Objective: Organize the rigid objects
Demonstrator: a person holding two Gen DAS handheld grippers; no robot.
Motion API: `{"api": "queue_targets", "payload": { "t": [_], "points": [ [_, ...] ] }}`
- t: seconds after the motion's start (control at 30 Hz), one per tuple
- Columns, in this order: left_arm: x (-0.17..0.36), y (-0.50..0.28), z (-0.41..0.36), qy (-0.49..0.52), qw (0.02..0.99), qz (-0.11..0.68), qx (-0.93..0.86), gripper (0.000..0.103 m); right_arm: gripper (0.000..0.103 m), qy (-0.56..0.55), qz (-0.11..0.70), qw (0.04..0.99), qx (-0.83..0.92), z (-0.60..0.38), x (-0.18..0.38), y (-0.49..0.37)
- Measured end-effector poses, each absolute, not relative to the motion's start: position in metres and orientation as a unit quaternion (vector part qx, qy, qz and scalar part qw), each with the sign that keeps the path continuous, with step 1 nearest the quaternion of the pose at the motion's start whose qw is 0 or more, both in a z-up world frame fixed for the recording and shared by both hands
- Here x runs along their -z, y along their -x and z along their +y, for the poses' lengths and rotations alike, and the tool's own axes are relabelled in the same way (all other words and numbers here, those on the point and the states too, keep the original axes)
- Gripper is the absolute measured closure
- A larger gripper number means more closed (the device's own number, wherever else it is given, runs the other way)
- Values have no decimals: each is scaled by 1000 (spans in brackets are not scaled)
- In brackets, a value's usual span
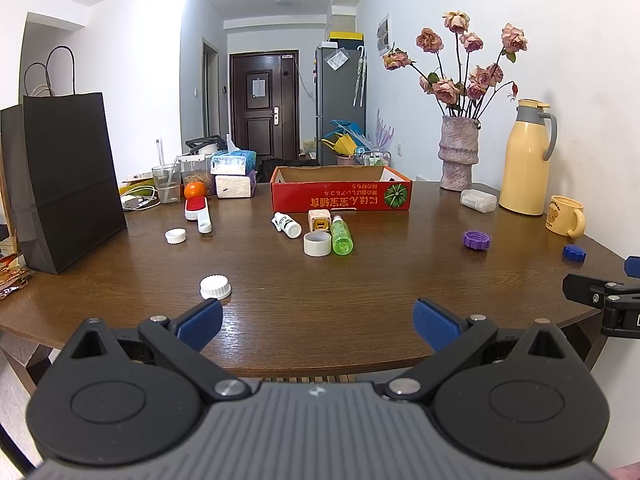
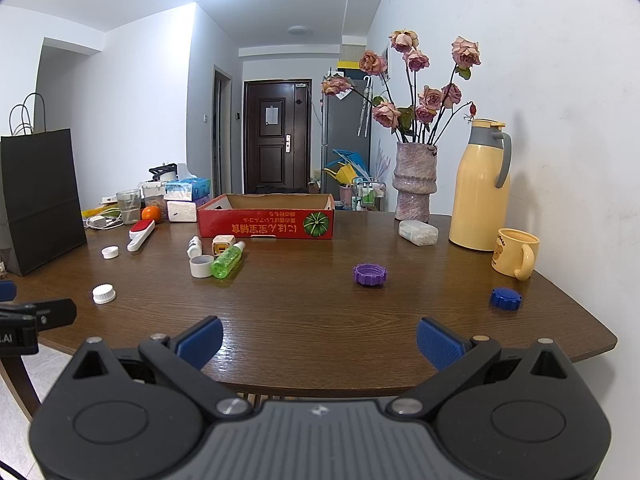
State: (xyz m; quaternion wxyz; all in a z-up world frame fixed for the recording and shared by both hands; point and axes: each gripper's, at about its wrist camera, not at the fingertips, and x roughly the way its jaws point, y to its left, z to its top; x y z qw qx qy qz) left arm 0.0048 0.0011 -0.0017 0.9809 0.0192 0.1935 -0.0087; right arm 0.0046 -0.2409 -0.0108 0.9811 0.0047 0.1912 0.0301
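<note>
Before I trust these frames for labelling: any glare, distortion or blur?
Left wrist view: fisheye bends the table edge, dark corners, ceiling light blown out, sheen between the open left claw. Right wrist view: same bowing, bright ceiling glare, thermos shadow on the wall; right claw open, its housing soft.

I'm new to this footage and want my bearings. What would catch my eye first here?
The red cardboard box at the table's far middle stands out, with a green bottle and a tape roll lying in front of it. On the right, a vase of dried roses stands beside a tall yellow jug by the wall. Both claws, left and right, are open and empty.
</note>
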Motion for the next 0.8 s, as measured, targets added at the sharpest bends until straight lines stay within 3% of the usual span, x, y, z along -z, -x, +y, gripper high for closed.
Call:
{"api": "queue_targets", "payload": {
  "t": [0.8],
  "points": [
    [9,-43,29,16,977,212,-24,0,0,-12,203,979,-6,-276,26,-51]
  ]
}}
